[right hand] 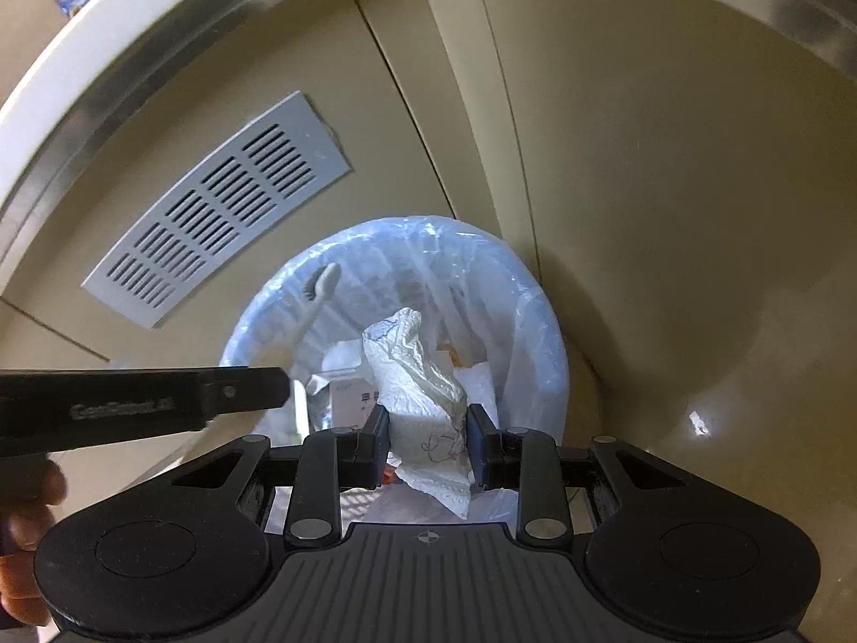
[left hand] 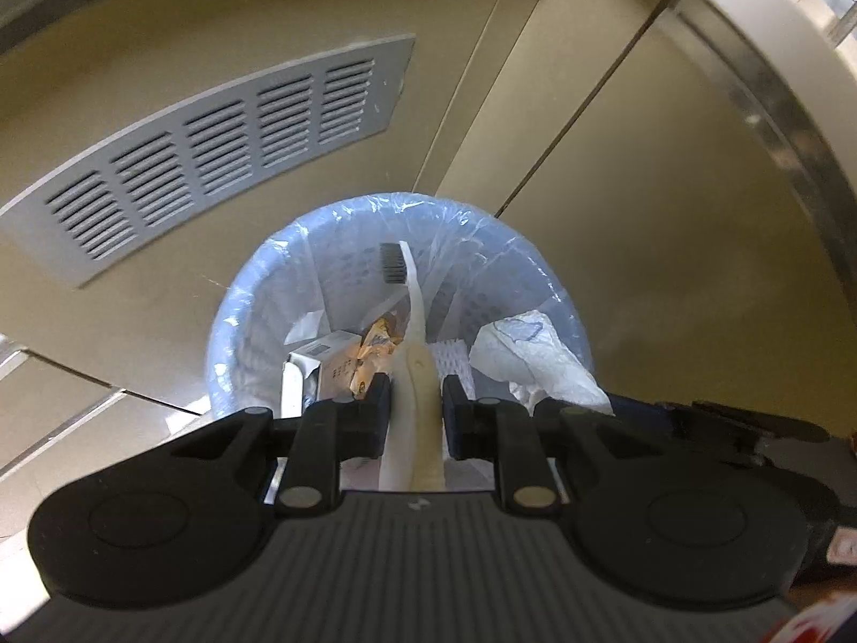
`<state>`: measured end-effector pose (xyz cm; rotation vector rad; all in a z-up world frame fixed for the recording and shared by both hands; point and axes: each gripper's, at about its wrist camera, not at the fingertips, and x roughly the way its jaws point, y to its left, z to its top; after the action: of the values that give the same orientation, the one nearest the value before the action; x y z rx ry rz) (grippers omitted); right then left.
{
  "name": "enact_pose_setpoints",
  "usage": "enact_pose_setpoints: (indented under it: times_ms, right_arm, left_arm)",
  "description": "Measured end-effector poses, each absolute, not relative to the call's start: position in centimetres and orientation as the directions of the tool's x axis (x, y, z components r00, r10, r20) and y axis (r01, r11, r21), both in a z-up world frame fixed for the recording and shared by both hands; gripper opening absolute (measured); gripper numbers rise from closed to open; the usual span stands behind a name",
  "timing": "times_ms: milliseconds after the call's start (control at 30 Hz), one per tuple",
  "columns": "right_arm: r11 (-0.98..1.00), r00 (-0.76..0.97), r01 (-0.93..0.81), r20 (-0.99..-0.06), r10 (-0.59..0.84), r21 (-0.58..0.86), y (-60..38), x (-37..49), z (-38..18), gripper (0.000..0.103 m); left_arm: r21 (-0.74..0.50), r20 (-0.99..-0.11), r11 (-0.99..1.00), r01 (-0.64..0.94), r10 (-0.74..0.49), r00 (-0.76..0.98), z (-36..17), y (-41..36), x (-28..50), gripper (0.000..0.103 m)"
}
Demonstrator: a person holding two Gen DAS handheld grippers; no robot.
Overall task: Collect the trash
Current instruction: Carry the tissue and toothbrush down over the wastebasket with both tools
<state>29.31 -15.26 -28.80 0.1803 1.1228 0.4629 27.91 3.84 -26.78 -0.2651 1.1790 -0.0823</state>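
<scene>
L gripper (left hand: 415, 407): black jaws clamped on the handle of a toothbrush (left hand: 415, 321). Handle is smooth, off-white, slightly curved plastic, running straight fwd from between the pads; the head w/ dark bristles sits at the far end, over the bin opening.

R gripper (right hand: 428, 442): black jaws clamped on a crumpled paper towel (right hand: 423, 391). Towel is white, soft, embossed and creased, w/ faint blue line marks; it bulges fwd and up past the pads, and a loose flap hangs back behind them.

Bin (left hand: 557, 294): round, perforated plastic basket lined w/ a thin, wrinkled, translucent bag. It sits directly ahead of and below both grippers. Inside, below the L gripper: a small rectangular carton (left hand: 321, 364), an orange crinkled wrapper (left hand: 375, 348), and white paper scraps.

Beyond the bin: smooth beige cabinet panels w/ a grey rectangular vent grille (left hand: 214, 155), slotted in rows, ahead-left of both grippers. In the right wrist view the L gripper's black body crosses at left, w/ part of a hand (right hand: 27, 509) below it.
</scene>
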Motion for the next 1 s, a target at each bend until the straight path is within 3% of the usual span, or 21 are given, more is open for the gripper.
enact_pose_setpoints:
  times_ms: [500,600,1000]
  right_arm:
    - [0.902,0.352,-0.200,-0.831,0.430,0.382,-16.0,30.5,-30.8,0.030]
    - [0.902,0.351,-0.191,-0.832,0.430,0.386,-15.9,30.5,-30.9,0.030]
    - [0.896,0.344,-0.177,-0.828,0.443,0.407,-15.3,30.9,-31.0,0.030]
  left_arm:
    - [-0.255,-0.924,0.965,-0.057,-0.226,0.308,-32.1,2.5,31.5,0.018]
    - [-0.253,-0.926,0.966,-0.054,-0.226,0.302,-32.9,2.6,31.8,0.024]
    - [-0.193,-0.926,0.979,-0.063,-0.160,0.343,-30.8,4.2,30.6,0.025]
